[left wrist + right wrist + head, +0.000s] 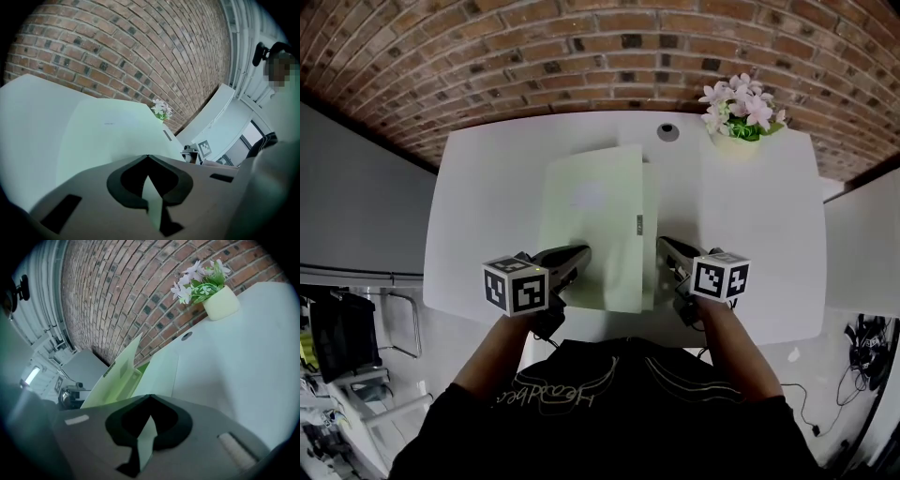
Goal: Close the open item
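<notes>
While the left hand-held gripper clamps the raised cover of the green folder, the right hand-held gripper pinches its flat half.

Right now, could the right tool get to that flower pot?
Probably yes: only bare table lies between the right tool and the flower pot. It is shut on the folder, though, and would need to let go first.

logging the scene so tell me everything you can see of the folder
The folder is pale green, thin and card-like, lying on the white table. It is partly open: the cover is raised at a slant over the flat lower leaf, an inner pocket showing. The left gripper pinches the cover's near edge, the right gripper the lower leaf's.
</notes>
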`<state>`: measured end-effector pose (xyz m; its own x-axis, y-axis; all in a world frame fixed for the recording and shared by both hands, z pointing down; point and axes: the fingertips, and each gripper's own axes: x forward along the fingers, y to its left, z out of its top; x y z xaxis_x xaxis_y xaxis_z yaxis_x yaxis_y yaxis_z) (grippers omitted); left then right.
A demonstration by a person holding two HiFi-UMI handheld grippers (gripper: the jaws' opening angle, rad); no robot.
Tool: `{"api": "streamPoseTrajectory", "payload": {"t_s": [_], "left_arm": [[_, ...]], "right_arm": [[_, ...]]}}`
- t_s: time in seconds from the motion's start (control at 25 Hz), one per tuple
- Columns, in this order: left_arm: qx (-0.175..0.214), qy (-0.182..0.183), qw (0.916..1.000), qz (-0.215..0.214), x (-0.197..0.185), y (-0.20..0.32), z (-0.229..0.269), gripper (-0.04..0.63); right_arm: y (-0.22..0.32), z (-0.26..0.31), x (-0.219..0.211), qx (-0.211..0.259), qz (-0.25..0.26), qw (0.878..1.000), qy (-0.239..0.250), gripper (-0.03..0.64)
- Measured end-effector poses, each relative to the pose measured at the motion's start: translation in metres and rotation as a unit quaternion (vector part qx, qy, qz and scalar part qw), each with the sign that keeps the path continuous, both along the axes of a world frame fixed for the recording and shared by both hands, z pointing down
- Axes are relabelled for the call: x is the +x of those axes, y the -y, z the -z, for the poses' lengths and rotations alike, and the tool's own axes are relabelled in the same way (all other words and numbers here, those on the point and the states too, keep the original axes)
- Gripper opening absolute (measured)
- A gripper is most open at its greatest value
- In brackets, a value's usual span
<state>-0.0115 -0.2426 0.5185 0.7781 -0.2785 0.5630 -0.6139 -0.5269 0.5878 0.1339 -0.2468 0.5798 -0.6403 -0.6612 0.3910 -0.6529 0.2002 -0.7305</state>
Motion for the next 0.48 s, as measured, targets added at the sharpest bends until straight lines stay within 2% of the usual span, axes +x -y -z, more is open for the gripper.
{"api": "streamPoseTrajectory", "payload": {"t_s": [0.48], "left_arm": [[0.001,0.033,0.9991,-0.025,0.011,-0.001,-0.012,0.002]], "right_arm": [[-0.003,0.001,-0.003,0.005,-0.003,1.000,0.008,0.003]]}}
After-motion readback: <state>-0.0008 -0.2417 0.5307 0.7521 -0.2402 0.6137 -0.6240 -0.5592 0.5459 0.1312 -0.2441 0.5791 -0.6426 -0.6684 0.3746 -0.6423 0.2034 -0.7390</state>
